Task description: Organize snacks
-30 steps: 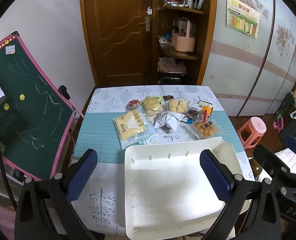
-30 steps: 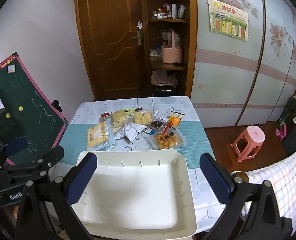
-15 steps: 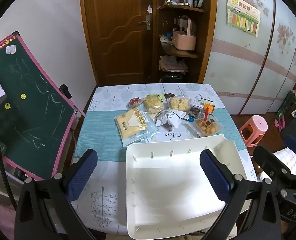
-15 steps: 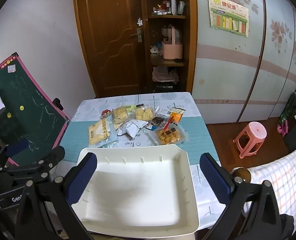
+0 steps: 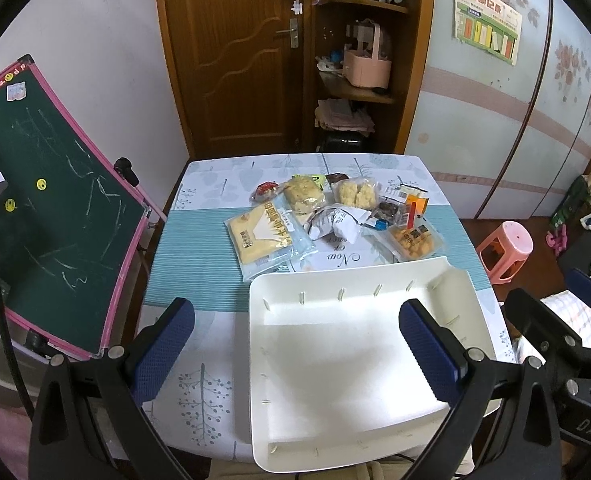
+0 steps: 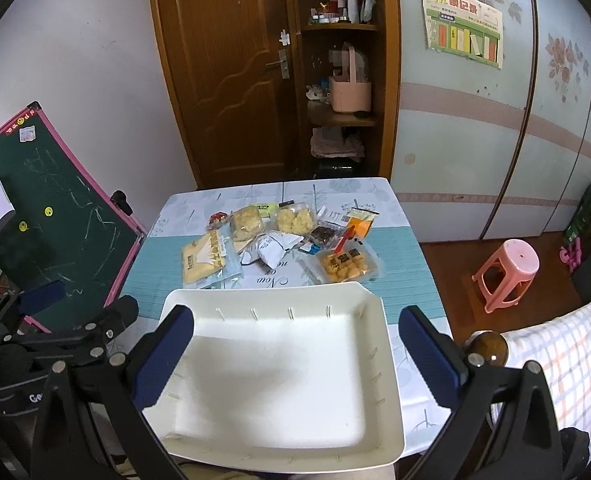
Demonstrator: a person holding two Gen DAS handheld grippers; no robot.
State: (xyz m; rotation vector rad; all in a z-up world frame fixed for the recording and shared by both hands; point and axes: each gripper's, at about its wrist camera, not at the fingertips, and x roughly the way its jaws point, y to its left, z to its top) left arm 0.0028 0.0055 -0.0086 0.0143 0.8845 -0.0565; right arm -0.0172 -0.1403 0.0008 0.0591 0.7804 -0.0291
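Note:
A pile of snack packets lies mid-table: a large yellow packet (image 5: 265, 236) (image 6: 204, 257), a white crumpled packet (image 5: 335, 222) (image 6: 273, 248), a tray of orange balls (image 5: 411, 242) (image 6: 345, 266), two bags of pale puffs (image 5: 355, 194) (image 6: 293, 218) and smaller packets. A white empty bin (image 5: 355, 360) (image 6: 279, 368) stands at the table's near edge. My left gripper (image 5: 295, 348) is open above the bin's left side. My right gripper (image 6: 295, 352) is open above the bin. Both are empty.
The table (image 5: 199, 264) has a teal and floral cloth. A green chalkboard (image 5: 51, 208) leans at its left. A pink stool (image 6: 509, 270) stands on the floor at the right. A wooden door and a shelf stand behind. A checked cloth (image 6: 555, 352) lies at the near right.
Both grippers have drifted back and up a little, so the table and bin look slightly farther. Jaws stay open. No snack has moved.

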